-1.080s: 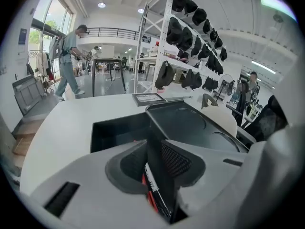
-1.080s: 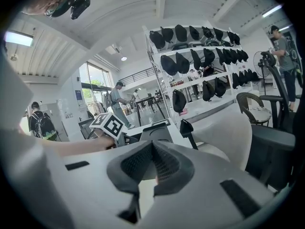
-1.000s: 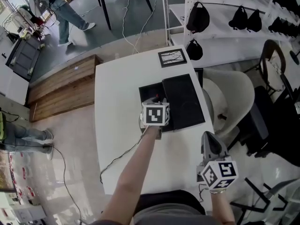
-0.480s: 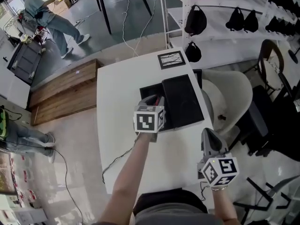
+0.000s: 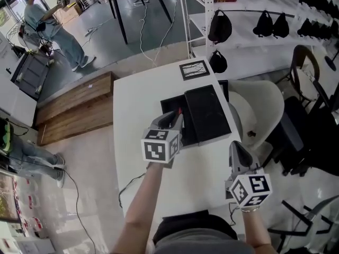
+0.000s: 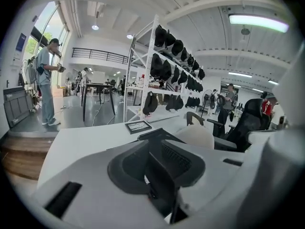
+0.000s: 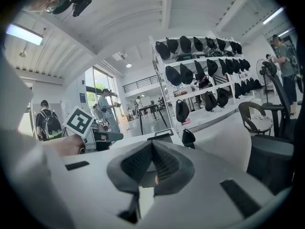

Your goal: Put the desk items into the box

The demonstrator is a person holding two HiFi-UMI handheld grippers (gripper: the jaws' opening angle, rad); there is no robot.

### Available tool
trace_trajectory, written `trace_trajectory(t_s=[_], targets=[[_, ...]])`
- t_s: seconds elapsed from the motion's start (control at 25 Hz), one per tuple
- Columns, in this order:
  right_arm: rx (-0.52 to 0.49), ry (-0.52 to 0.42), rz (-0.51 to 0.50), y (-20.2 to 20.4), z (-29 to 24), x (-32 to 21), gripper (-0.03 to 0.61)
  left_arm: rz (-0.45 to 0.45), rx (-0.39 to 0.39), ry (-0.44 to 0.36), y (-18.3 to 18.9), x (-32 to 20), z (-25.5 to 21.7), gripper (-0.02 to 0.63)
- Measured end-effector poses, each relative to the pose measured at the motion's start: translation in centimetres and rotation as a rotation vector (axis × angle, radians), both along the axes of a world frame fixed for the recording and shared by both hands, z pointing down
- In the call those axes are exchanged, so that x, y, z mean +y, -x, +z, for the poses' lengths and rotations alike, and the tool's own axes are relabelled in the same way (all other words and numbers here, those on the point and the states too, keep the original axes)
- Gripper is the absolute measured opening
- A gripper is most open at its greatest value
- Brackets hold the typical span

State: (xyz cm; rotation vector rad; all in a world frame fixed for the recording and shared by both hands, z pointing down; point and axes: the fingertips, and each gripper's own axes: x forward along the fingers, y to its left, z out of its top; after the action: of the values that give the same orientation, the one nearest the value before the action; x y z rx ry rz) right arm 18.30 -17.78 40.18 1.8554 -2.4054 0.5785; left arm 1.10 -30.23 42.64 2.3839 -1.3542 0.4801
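A black box [image 5: 167,103] sits on the white table [image 5: 137,105], its black lid [image 5: 207,114] resting over its right part. Something small and red [image 5: 179,110] shows in the open left part. My left gripper [image 5: 172,119] hovers just in front of the box and points at it. In the left gripper view its jaws [image 6: 159,175] grip a thin dark flat item that I cannot identify, with the box [image 6: 155,133] beyond. My right gripper [image 5: 234,148] is at the table's near right edge; its jaws [image 7: 152,161] are shut with nothing between them.
A framed picture [image 5: 194,68] lies on the far side of the table. A cream chair [image 5: 259,110] stands right of the table, with black chairs beyond it. A thin cable [image 5: 132,181] hangs off the near left edge. Shelves of black bags [image 5: 270,20] stand behind.
My left gripper has lifted and drawn back from over the box toward me, its marker cube now larger and lower in the head view. The right gripper has hardly moved.
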Motion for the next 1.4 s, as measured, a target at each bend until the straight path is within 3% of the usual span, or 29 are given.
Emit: trace_trajectory(t_s=[1.4], targets=[[0.043,-0.047,-0.04,1.2,-1.6,3.1,0.003,-0.043,-0.009,-0.162,4.2,11.9,-1.5,0.018]])
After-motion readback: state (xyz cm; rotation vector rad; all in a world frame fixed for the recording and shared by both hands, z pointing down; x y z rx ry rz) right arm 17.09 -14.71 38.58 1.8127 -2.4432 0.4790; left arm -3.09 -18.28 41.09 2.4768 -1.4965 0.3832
